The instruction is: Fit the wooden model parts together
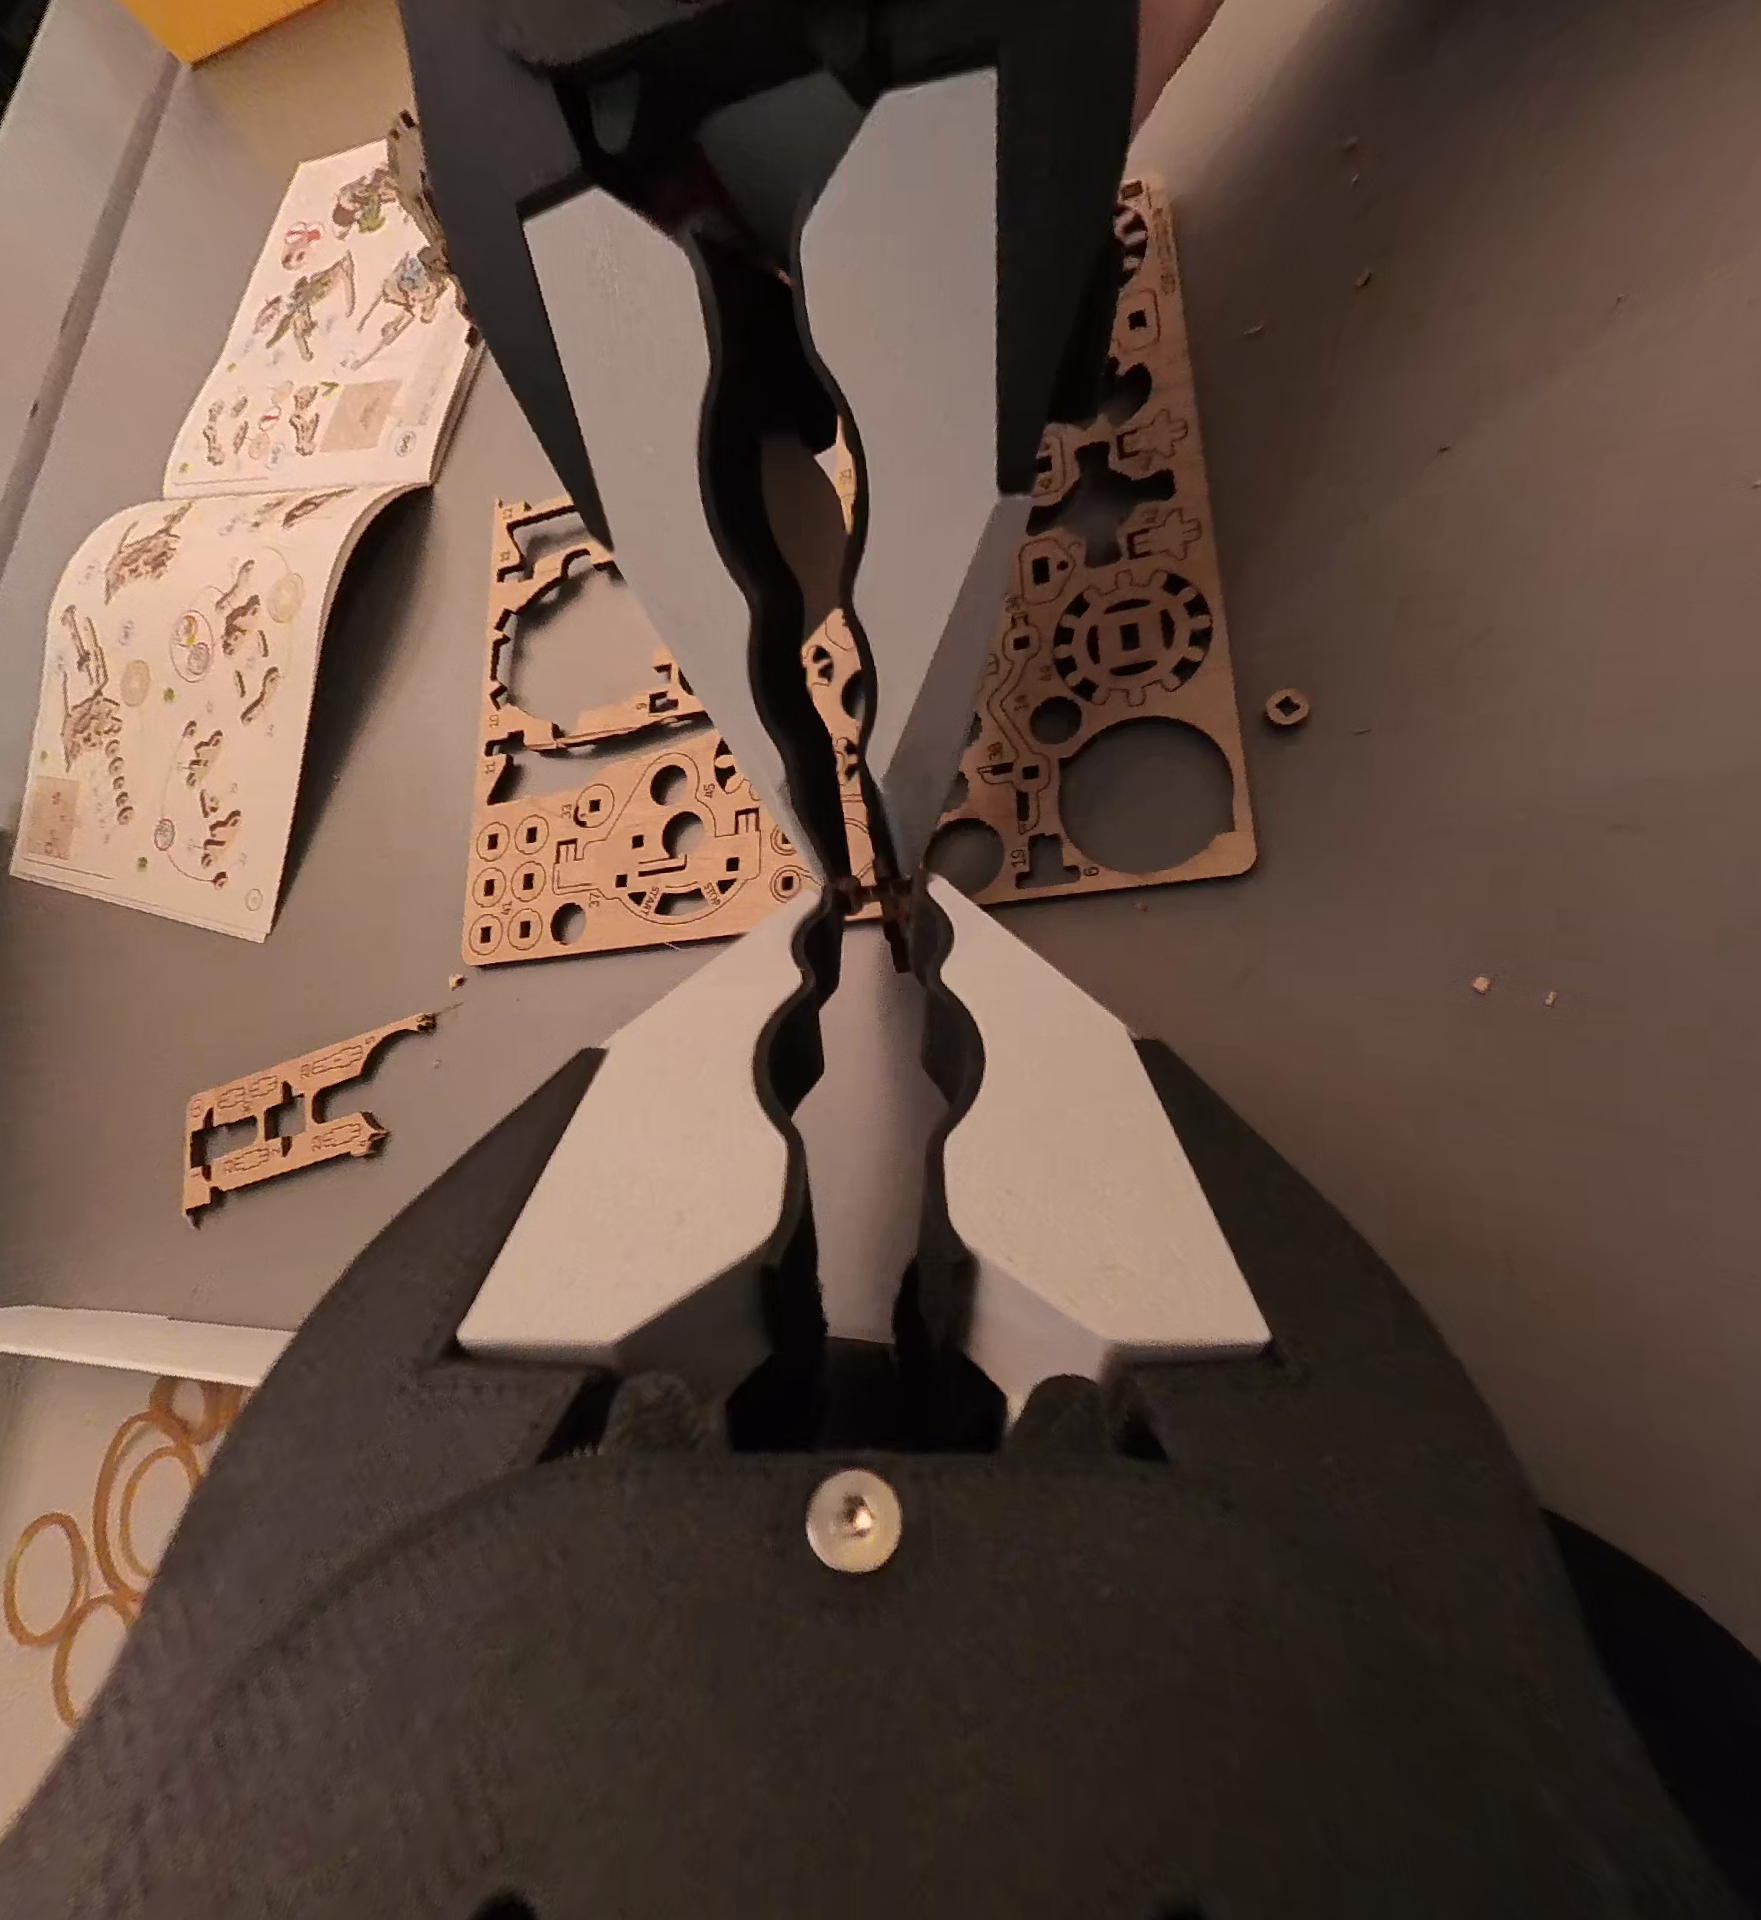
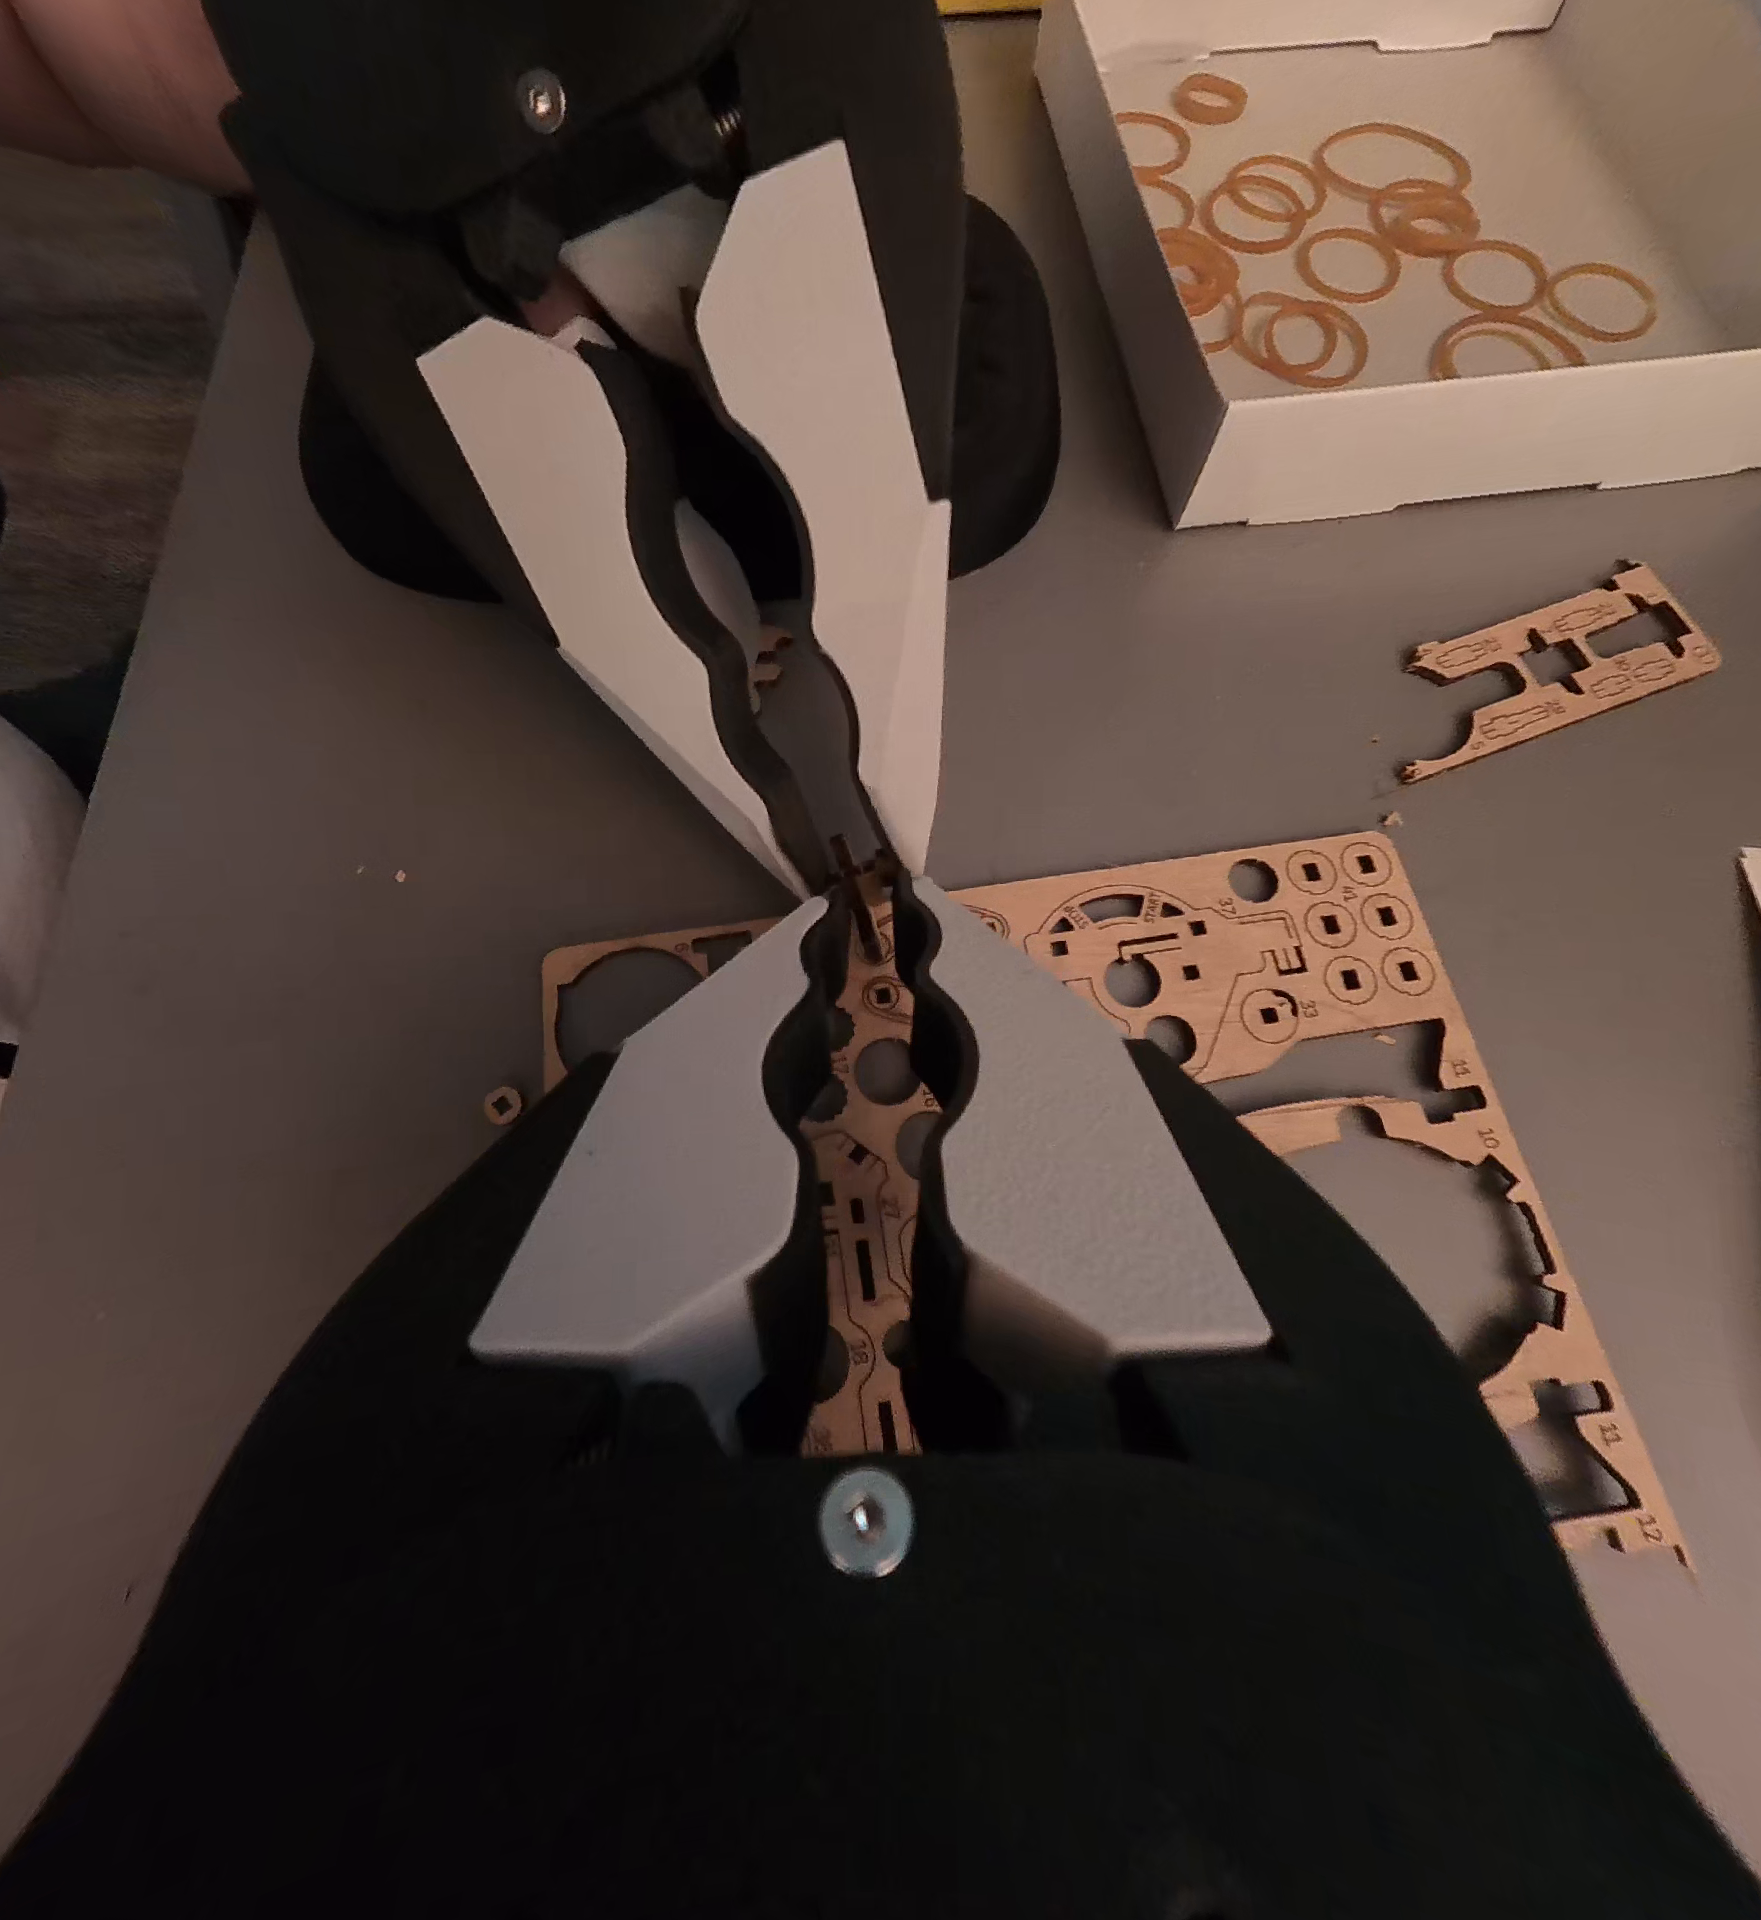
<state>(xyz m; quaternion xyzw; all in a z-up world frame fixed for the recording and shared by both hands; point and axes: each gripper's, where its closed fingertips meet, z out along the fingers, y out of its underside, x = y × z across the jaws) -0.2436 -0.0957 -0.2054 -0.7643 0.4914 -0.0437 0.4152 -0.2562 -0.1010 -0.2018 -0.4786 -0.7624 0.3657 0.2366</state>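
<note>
My two grippers meet tip to tip above the grey table (image 1: 1478,1143). My left gripper (image 1: 871,920) is shut on a small dark wooden part (image 1: 895,930). My right gripper (image 2: 860,912) is shut on another small wooden part (image 2: 871,935). The two parts touch where the tips meet; how they join is hidden by the fingers. In the left wrist view the right gripper (image 1: 855,868) comes down from the top. In the right wrist view the left gripper (image 2: 840,857) does the same.
Laser-cut wooden sheets (image 1: 585,810) (image 1: 1125,644) (image 2: 1323,1039) lie under the grippers. An offcut (image 1: 273,1122) (image 2: 1562,665), an open instruction booklet (image 1: 232,582) and a small ring piece (image 1: 1286,707) lie nearby. A white box (image 2: 1478,457) holds rubber bands (image 2: 1375,260). The grippers are tip to tip, or close to it.
</note>
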